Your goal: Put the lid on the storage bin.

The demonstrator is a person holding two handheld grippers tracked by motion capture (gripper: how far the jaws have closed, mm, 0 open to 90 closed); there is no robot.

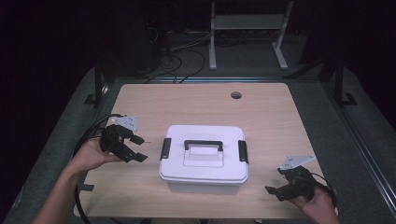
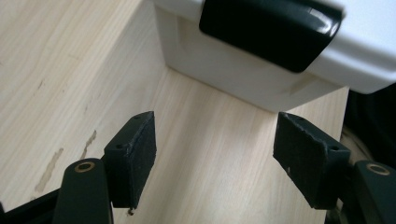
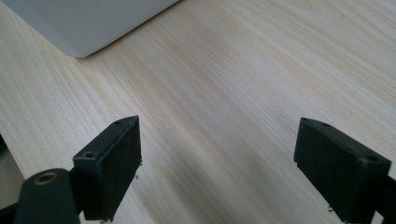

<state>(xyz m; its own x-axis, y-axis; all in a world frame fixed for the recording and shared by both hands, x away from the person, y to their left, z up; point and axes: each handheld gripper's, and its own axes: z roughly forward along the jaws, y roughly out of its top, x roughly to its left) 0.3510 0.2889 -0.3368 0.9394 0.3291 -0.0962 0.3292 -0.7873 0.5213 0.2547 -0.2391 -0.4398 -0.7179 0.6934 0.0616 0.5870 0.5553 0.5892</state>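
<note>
While both grippers sit low over the wooden table (image 1: 261, 112), a white plastic box (image 1: 204, 161) stands between them near the table's middle, lid on, with a handle (image 1: 203, 145) lying flat in a recess on top and a black latch on each short end. Seen from the high view, the left gripper (image 1: 136, 148) is held in the person's left hand (image 1: 91, 156) just beside the box's left end, its tips pointing toward the left latch (image 1: 165, 149) but not touching it. Its jaws are spread wide with nothing between them; in the left gripper view the two black pads (image 2: 135, 154) frame bare wood, and the glossy latch (image 2: 271, 30) and the white side of the box lie just ahead of them, close but apart. On the other side, the right gripper (image 1: 278, 191) is held in the right hand (image 1: 320, 205) near the front right corner of the box, well clear of the right latch (image 1: 243, 151). Its jaws too stand wide apart and empty: the right gripper view shows its pads (image 3: 116, 165) over plain tabletop, with only a pale corner of the box (image 3: 84, 23) at the upper left, some way off. A round hole (image 1: 236, 95) sits in the table near its far edge.
</note>
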